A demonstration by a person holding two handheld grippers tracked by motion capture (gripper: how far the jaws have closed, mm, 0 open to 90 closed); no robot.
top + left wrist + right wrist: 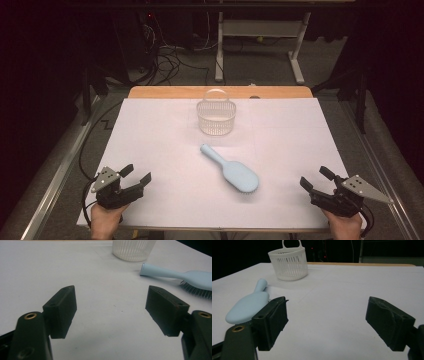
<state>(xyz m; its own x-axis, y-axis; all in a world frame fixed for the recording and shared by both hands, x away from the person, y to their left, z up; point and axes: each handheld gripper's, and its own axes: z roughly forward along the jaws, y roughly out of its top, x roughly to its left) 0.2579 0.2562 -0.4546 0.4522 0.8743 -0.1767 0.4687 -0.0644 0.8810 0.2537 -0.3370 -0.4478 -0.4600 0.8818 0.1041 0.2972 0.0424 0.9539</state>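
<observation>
Step in hand: I judge it to be the reach for the brush (pixel 231 170), most likely to carry it to the basket (pixel 216 117); neither thing is gripped yet.
Brush: pale blue, lying flat near the middle of the tabletop (pixel 150 130), bristles down, handle pointing toward the basket, head nearer my side.
Basket: white, slatted, upright with its handle raised, near the far edge and well apart from the brush.
Left tool (pixel 137 179): released, jaws spread and empty, low over the near left corner.
Right tool (pixel 315 178): released, jaws spread and empty, over the near right corner; the brush head lies just beyond its left jaw in the right gripper view.
Choice of tool: I would use the right one, since the head sits on its side of the middle.
Grip point: I would close across the narrow neck or the handle, not the broad head, which may slip.
Approach: I would come down low with the jaws astride the brush, squarely across its length.
Risk: a shallow bite could tip the brush on its bristles.
</observation>
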